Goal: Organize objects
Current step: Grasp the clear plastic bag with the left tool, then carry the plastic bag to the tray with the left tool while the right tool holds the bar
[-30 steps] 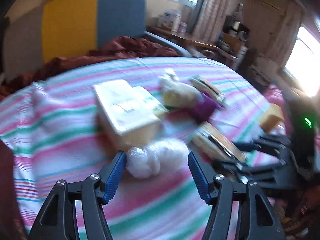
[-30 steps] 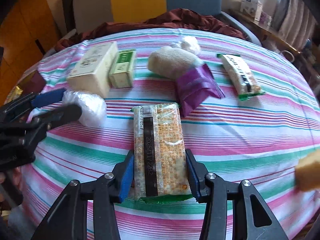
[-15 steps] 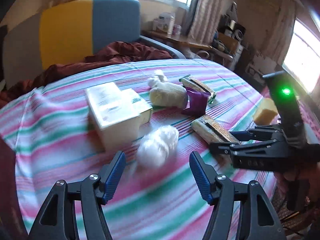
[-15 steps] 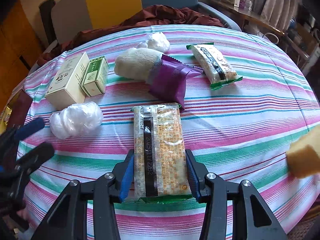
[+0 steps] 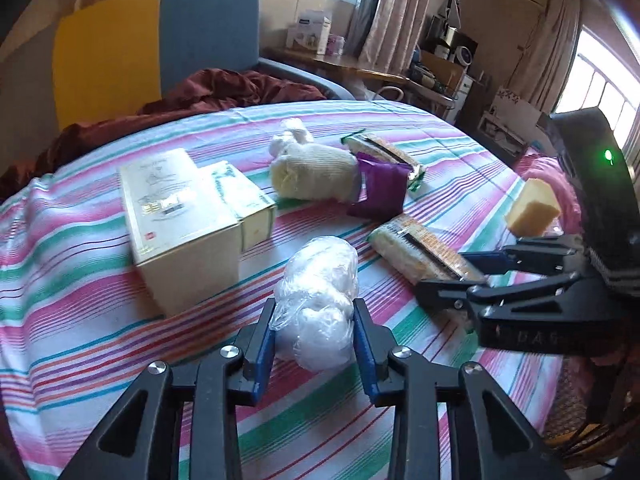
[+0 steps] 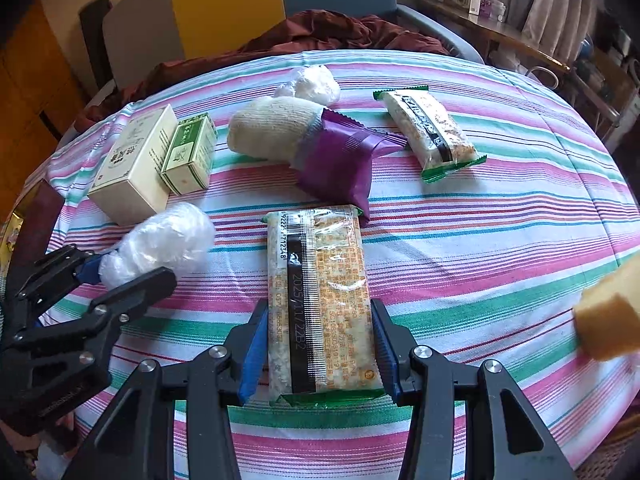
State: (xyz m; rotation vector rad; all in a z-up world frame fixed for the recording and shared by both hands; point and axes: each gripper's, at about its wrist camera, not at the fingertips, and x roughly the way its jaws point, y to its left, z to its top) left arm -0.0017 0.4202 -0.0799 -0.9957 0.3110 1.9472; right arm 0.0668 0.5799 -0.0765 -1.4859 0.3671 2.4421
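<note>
My left gripper (image 5: pixel 314 330) fingers pinch the plastic-wrapped white bundle (image 5: pixel 320 296) on the striped table (image 5: pixel 80 280), just beside the cream box (image 5: pixel 180 216). My right gripper (image 6: pixel 318 350) fingers press both long sides of the cracker pack (image 6: pixel 320 292), which lies flat near the table's front edge, its far end touching the purple pouch (image 6: pixel 340 160).

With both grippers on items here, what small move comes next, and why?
Probably lift the left gripper slightly: its jaws already pinch the white plastic-wrapped bundle, which rests on the striped tablecloth. The right gripper likewise clamps the snack packet.
</note>
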